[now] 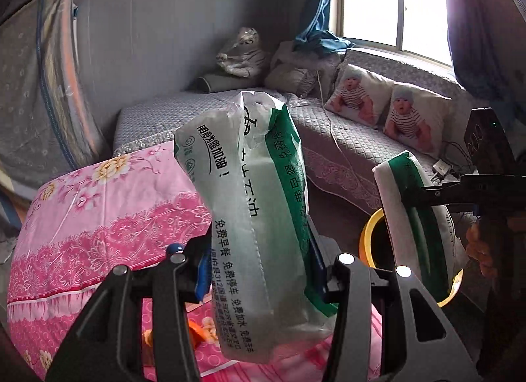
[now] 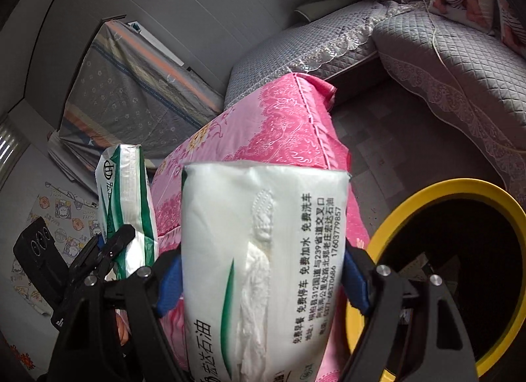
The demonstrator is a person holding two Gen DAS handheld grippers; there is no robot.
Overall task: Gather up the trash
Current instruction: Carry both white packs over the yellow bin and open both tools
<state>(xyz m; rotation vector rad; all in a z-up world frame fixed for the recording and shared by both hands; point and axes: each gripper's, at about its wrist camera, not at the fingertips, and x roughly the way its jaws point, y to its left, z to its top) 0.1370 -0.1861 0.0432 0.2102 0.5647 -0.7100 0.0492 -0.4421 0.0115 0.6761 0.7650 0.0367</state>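
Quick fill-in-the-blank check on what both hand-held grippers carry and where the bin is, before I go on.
1. Each hand-held gripper, left and right, is shut on a white and ____ tissue pack.
2. The bin has a ____ rim.
3. The cloth covering the table is mostly ____.
4. In the right wrist view, the bin lies to the ____ of the right tissue pack.

Missing words: green; yellow; pink; right

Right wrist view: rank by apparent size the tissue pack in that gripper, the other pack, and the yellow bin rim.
1. Tissue pack in the right gripper, though its nearness to the lens inflates it.
2. Yellow bin rim, partly cut off by the frame.
3. Other pack in the left gripper.
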